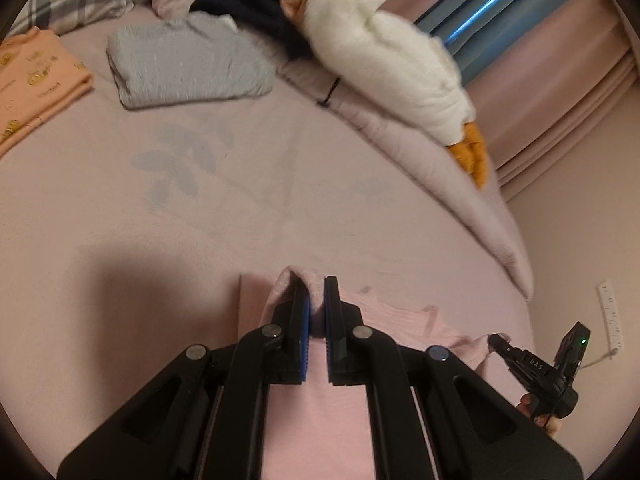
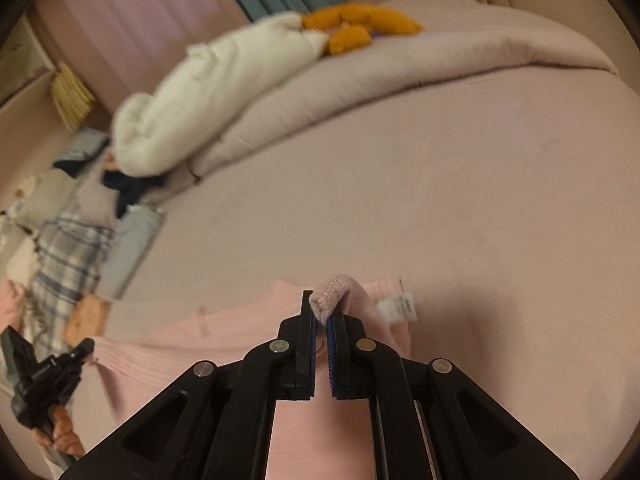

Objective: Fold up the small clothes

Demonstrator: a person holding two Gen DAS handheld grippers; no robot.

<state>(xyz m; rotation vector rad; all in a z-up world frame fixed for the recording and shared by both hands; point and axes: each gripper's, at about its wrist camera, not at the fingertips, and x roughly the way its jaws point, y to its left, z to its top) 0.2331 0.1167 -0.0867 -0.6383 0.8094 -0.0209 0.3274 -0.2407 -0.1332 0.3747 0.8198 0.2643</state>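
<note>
In the left wrist view, the left gripper is clenched on a bunched edge of the pink garment, which hangs below the jaws over the pink bedsheet. Further up the bed lie a folded grey garment and, at the left edge, a folded orange garment, with a white plush toy and a dark cloth beyond them. The right gripper shows at the lower right, touching the same pink garment. In the right wrist view, the right gripper is clamped on a thick folded hem of the pink garment, its white label just beside the jaws. The left gripper sits at the lower left at the garment's other corner, with a plaid pillow behind it.
</note>
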